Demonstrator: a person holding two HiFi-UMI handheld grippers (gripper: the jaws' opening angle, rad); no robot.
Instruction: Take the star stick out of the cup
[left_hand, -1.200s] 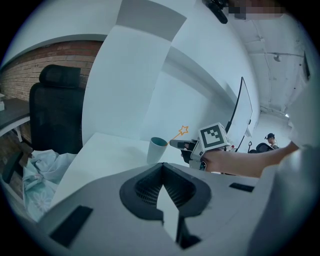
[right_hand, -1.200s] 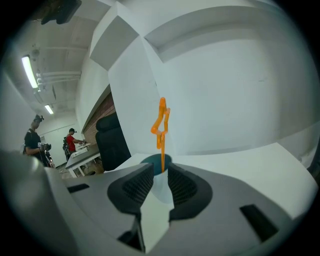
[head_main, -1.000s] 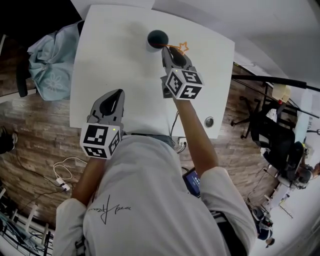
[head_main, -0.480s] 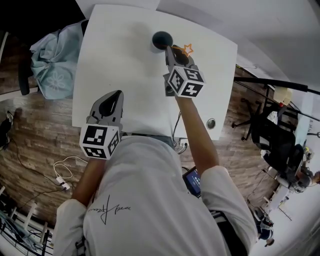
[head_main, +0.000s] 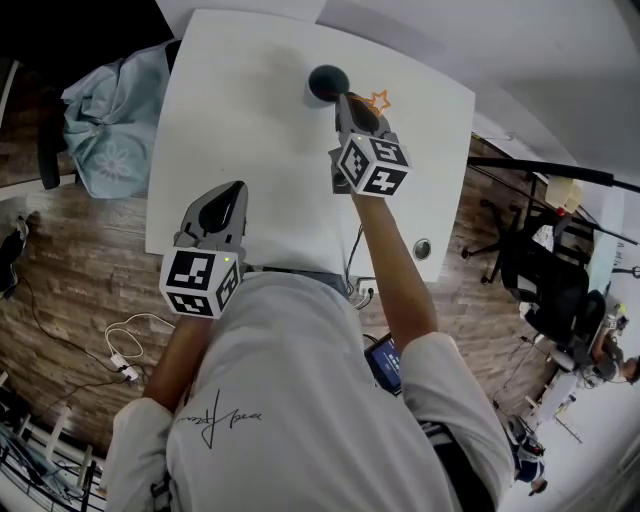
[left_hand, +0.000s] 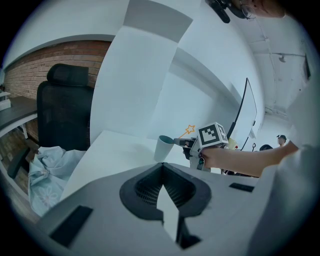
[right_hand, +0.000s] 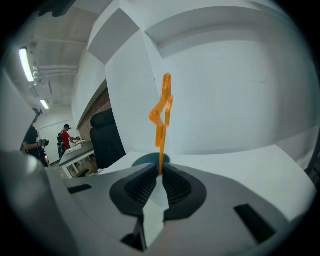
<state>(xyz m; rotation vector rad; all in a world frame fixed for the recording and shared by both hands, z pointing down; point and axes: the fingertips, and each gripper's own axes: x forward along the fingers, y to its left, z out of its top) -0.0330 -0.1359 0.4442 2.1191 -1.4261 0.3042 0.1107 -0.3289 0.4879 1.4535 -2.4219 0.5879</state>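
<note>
Head view: barely any change over last second. Right tongs stay clamped on star stick, and the cup has not moved from the far edge of the table. Judgement: grasp done, extraction only starting. Right gripper view: tongs closed on stick shaft, star standing straight above tips, teal cup rim just behind tips. Stick's lower end hidden, so cannot tell if it has cleared cup. Left tongs closed, empty, near table's near edge, well apart from cup.

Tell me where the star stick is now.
Head view, far side of the table: star stick is pinched in the right gripper, just right of the cup.
</note>
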